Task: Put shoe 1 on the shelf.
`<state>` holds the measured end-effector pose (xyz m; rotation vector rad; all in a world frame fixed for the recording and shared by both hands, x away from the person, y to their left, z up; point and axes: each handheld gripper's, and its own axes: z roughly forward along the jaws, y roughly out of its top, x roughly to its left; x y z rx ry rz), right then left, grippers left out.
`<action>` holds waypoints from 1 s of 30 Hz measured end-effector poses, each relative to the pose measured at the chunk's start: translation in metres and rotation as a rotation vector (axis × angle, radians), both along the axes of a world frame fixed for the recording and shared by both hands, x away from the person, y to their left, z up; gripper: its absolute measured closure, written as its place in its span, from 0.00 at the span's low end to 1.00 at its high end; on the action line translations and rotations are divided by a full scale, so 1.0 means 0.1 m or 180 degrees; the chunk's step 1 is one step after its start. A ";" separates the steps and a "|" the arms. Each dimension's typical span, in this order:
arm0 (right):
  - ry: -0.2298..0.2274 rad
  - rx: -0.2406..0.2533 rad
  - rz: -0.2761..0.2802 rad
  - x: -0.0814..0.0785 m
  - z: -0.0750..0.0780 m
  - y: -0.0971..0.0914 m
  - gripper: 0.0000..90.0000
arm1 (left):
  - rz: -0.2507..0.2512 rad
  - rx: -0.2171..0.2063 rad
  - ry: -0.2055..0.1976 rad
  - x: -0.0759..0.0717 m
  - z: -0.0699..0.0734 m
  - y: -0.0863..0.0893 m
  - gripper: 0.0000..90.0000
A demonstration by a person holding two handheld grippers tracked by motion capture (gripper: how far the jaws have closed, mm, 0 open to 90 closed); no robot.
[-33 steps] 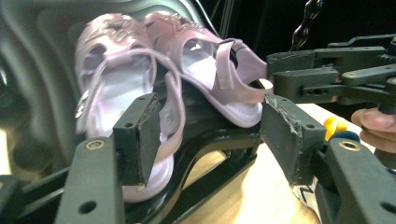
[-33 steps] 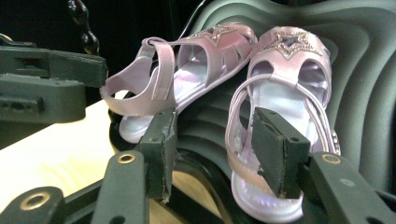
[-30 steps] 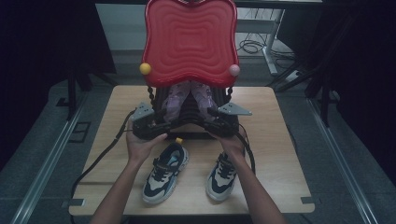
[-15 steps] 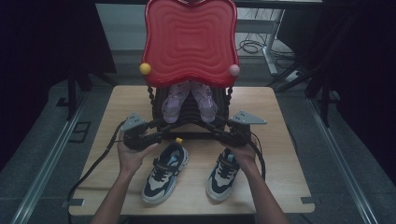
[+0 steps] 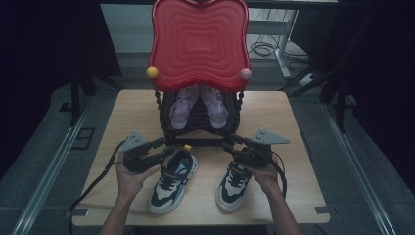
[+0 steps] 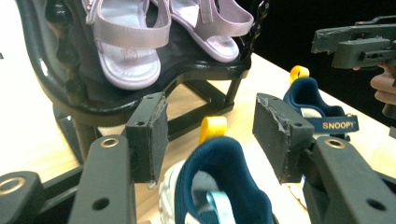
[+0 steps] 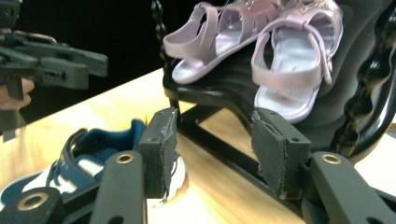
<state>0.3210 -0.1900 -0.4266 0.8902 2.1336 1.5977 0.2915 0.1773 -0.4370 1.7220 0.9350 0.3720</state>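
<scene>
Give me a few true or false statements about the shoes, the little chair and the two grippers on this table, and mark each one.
1. A pair of lilac sandals sits on the seat of the black chair. True.
2. The two sneakers lie on the chair seat as well. False: the left sneaker and the right sneaker lie on the wooden table in front of the chair.
3. The left gripper has its fingers either side of a sneaker's navy heel, with gaps showing. True.
4. The right gripper is clamped on a sandal. False: its fingers stand apart and grip nothing.
5. The chair's backrest is blue. False: it is red.
</scene>
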 end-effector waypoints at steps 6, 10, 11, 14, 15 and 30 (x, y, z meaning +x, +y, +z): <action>0.0035 -0.0003 0.0061 -0.11 -0.06 -0.08 0.56 | -0.0022 0.0020 0.0044 -0.16 -0.04 0.03 0.50; 0.0075 -0.0011 0.0097 -0.15 -0.10 -0.12 0.56 | -0.0043 0.0126 0.0067 -0.22 -0.05 0.03 0.50; 0.0077 -0.0017 0.0102 -0.16 -0.11 -0.13 0.56 | -0.0054 0.0143 0.0074 -0.24 -0.05 0.02 0.50; 0.0117 -0.0062 0.0109 -0.19 -0.13 -0.18 0.56 | -0.0070 0.0230 0.0104 -0.28 -0.06 0.02 0.49; 0.0126 -0.0062 0.0112 -0.21 -0.14 -0.20 0.56 | -0.0055 0.0296 0.0103 -0.31 -0.06 0.02 0.49; 0.0199 -0.0106 -0.0019 -0.37 -0.22 -0.43 0.56 | -0.0186 0.0404 0.0392 -0.48 -0.26 0.10 0.57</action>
